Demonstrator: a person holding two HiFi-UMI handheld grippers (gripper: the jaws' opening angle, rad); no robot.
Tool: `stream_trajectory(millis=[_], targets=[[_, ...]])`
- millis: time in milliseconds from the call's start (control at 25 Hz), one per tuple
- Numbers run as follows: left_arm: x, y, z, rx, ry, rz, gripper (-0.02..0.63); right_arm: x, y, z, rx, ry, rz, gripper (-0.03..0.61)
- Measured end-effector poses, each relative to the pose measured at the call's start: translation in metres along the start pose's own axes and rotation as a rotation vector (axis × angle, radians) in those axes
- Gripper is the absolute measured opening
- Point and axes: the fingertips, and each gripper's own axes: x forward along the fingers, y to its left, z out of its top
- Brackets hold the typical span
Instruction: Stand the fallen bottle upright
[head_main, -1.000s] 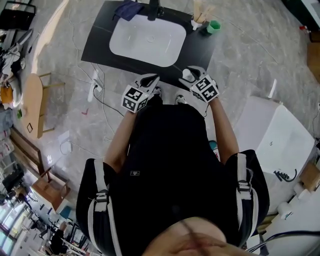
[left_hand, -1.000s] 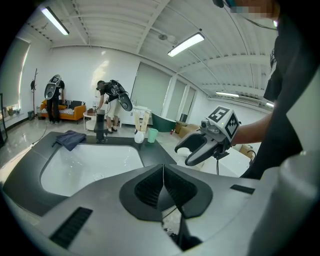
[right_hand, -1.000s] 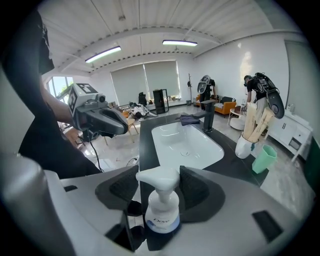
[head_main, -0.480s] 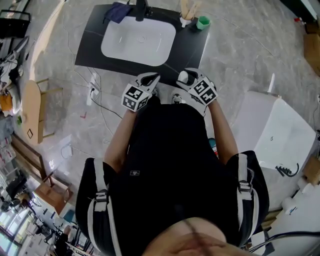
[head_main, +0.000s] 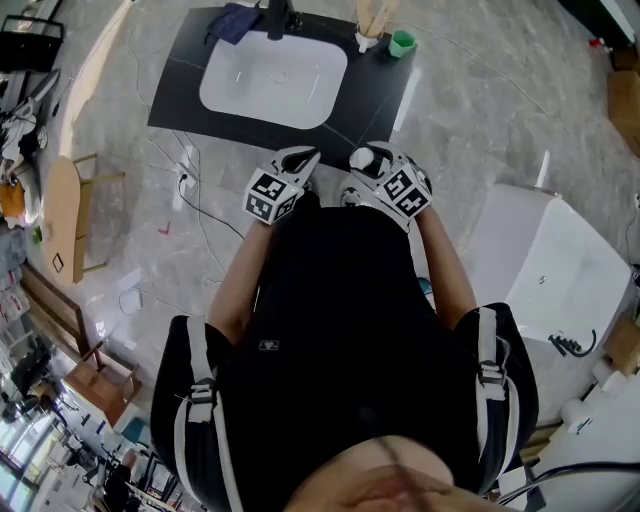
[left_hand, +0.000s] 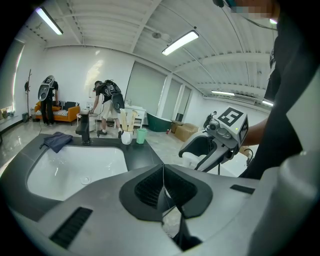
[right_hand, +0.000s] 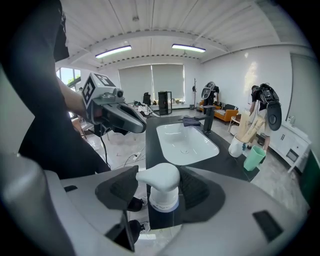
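Note:
A small bottle (right_hand: 159, 180) with a white pump head and a dark body sits between the jaws of my right gripper (right_hand: 162, 200), which is shut on it. In the head view that bottle (head_main: 361, 157) shows as a white knob at the tip of the right gripper (head_main: 376, 167), held close to the person's body. My left gripper (head_main: 302, 161) hangs beside it, a little to the left. In the left gripper view its jaws (left_hand: 162, 186) are pressed together with nothing between them.
Ahead stands a black counter (head_main: 180, 95) with a white sink (head_main: 275, 78), a dark faucet (head_main: 277, 18) and a dark cloth (head_main: 232, 22). A green cup (head_main: 401, 43) and a white holder of wooden sticks (head_main: 368, 36) stand at its right end. A white tub (head_main: 550, 270) is on the right; cables lie on the floor.
The counter has slid up and left in the head view. The right gripper with the bottle has shifted slightly left. The left gripper stays where it was.

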Motion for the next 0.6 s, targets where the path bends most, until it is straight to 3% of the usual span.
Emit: stream_trajectory(millis=[600], targets=[[-0.001,-0.022,-0.007,-0.012,-0.014,0.032,0.017,-0.007,0.006,-0.001,-0.033,-0.031,-0.009,0.321]])
